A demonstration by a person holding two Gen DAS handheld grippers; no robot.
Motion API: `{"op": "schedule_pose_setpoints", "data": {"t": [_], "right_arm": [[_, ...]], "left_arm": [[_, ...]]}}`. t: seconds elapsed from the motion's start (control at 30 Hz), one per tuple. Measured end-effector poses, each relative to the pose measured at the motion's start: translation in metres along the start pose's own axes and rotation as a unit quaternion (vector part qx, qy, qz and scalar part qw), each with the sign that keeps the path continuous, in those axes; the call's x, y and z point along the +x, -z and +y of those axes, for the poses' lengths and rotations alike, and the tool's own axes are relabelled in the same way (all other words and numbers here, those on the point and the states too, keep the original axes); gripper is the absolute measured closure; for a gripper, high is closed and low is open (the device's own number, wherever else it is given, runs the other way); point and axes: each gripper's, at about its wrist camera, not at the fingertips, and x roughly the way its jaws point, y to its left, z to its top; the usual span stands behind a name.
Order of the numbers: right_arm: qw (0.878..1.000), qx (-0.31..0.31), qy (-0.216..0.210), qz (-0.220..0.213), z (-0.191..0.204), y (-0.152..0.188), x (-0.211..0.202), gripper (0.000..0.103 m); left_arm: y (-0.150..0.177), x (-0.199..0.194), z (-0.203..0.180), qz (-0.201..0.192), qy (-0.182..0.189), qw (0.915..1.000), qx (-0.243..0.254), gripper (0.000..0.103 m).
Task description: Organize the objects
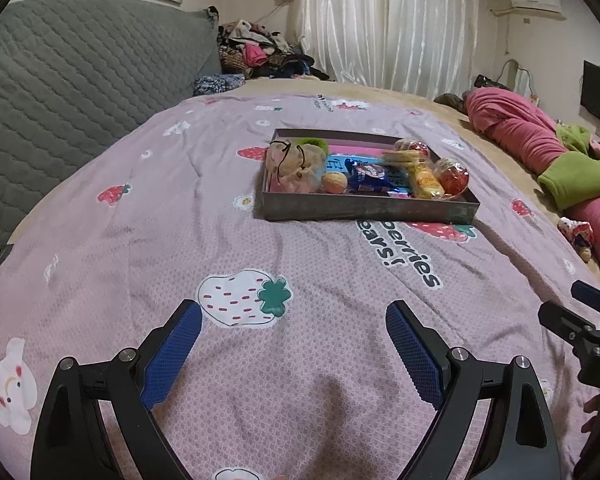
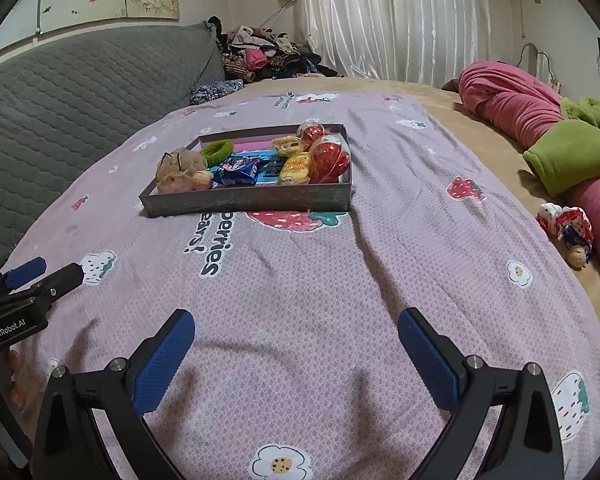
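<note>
Two tools spread and empty above the bedspread (image 1: 140, 200), well short of the tray.
Left tool (image 1: 294, 312), right tool (image 2: 296, 322); crowded tray (image 2: 244, 200) sits mid-bed. Risk, judged: soft bedding lets it tip; wrapped snacks (image 2: 236, 171) may slip.

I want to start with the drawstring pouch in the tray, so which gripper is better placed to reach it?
Probably the left gripper. The drawstring pouch sits at the tray's left end, almost straight ahead of it. From the right gripper it lies off to the left. Both are open, empty and well short of the tray.
</note>
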Motion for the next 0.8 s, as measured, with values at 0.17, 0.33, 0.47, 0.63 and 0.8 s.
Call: {"op": "schedule_pose_setpoints", "data": {"t": [0.17,0.33,0.47,0.63,0.8], "right_arm": [[1.0,-0.002,0.003,0.005,-0.001,0.001,0.003,0.001],[1.0,-0.003,0.003,0.012,-0.002,0.005,0.007,0.001],[1.0,-0.004,0.004,0.011,-0.003,0.007,0.008,0.0],[1.0,-0.004,0.002,0.012,-0.003,0.007,0.012,0.0],[1.0,-0.008,0.001,0.016,-0.002,0.009,0.015,0.0]], "left_arm": [[0.0,0.0,-0.001,-0.003,0.0,1.0,0.002,0.009],[0.001,0.0,0.0,-0.002,0.006,1.0,0.002,0.009],[0.002,0.003,-0.001,0.002,0.005,1.0,0.002,0.009],[0.004,0.006,-0.001,0.003,-0.004,1.0,0.003,0.009],[0.004,0.009,-0.002,0.002,-0.013,0.9999,0.008,0.009]]}}
